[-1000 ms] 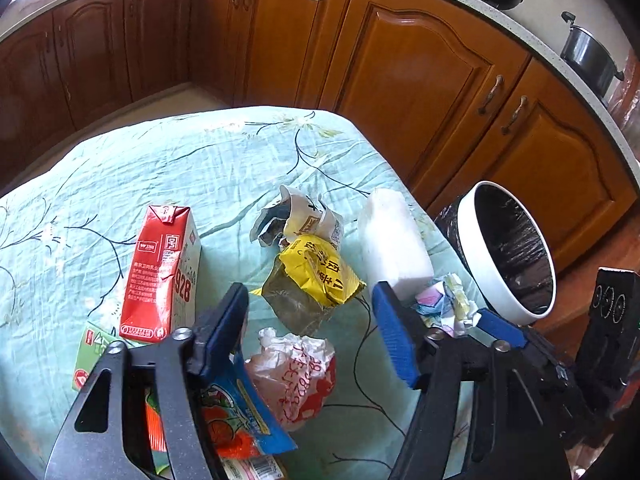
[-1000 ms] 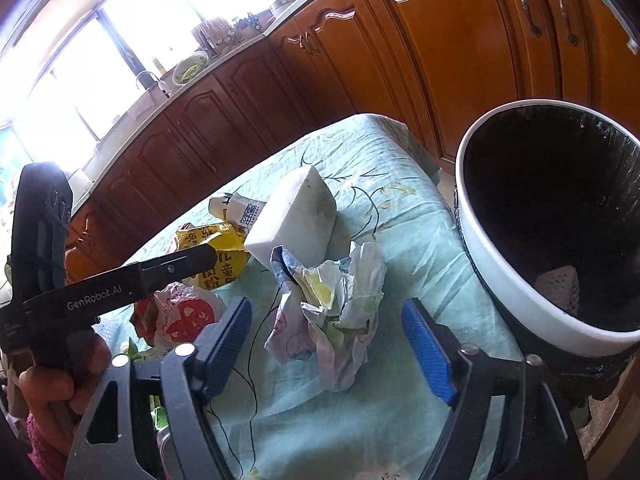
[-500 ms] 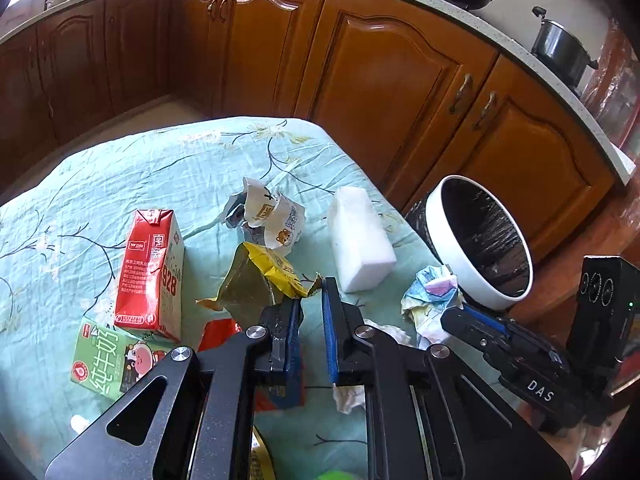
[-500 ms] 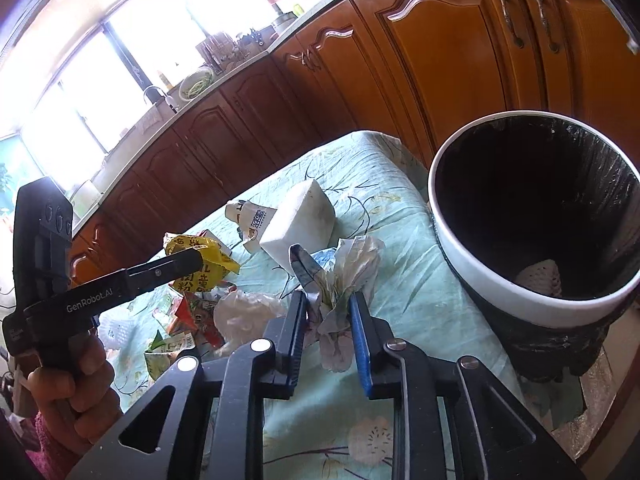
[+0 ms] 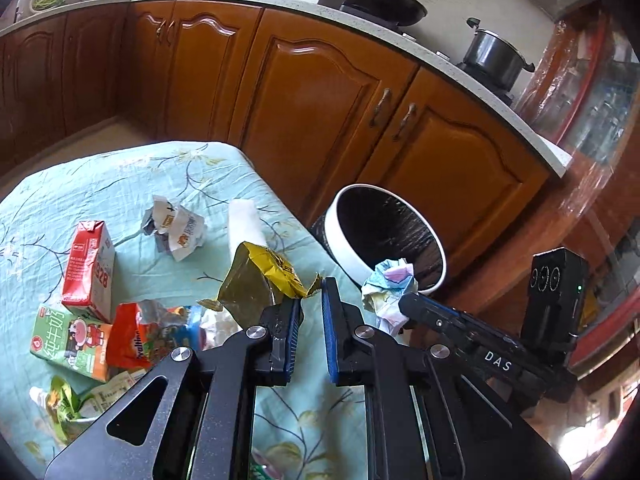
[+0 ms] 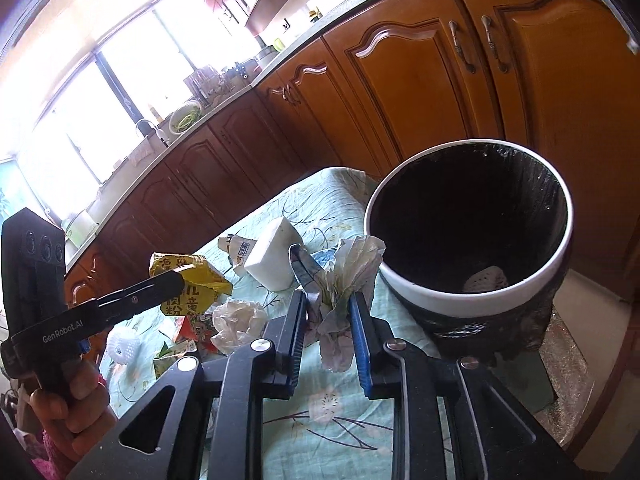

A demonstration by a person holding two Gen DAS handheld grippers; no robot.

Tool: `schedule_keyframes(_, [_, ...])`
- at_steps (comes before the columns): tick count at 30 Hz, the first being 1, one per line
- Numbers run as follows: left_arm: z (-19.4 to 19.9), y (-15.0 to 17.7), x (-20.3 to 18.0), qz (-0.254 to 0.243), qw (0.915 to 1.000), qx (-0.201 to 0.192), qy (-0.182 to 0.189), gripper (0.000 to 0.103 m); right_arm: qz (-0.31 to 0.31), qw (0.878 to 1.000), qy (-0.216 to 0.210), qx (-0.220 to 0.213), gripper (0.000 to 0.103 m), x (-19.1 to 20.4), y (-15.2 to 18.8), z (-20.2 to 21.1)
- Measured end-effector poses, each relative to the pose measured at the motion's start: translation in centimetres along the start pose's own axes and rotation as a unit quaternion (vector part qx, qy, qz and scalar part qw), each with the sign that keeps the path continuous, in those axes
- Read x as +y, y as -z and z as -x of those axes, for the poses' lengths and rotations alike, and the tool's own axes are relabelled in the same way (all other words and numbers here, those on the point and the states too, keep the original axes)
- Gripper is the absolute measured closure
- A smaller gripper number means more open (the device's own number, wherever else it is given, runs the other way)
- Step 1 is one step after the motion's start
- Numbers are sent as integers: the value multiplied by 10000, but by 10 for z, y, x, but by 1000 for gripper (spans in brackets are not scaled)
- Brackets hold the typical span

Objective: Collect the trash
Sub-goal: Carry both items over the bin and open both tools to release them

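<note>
- Now the left gripper (image 5: 311, 303) has its jaws nearly together, pinching the yellow wrapper (image 5: 259, 280) by an edge, lifted off the table (image 5: 120, 184).
- Meanwhile the right gripper (image 6: 329, 307) clamps the crumpled paper (image 6: 340, 280) between its blue pads, clear of the cloth.
- From the right wrist, the trash bin (image 6: 472, 296) stands at two o'clock, just beside the paper; a white foam block (image 6: 272, 258) lies at eleven.

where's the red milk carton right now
In the left wrist view the red milk carton stands upright on the left side of the table, just behind the green milk box and left of the crumpled paper cup.
</note>
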State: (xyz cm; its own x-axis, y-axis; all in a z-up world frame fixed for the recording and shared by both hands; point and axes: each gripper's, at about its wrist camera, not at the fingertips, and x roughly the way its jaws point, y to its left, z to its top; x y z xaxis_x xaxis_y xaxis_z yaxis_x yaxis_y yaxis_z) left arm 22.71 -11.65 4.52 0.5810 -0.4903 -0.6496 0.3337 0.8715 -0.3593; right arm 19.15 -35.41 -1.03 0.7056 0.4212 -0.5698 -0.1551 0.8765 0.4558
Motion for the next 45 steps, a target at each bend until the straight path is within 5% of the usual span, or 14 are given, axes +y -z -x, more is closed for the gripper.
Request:
schedule_keyframes(29, [-65,-11,-76,-543,9962,420,529,93,-417,9969,550,-372,81,-75,-30,34])
schedule_keyframes(45, [-138,-43,-110,-903,9924,774,321,92,-444,9962,734,-136,76,-108,-65,3])
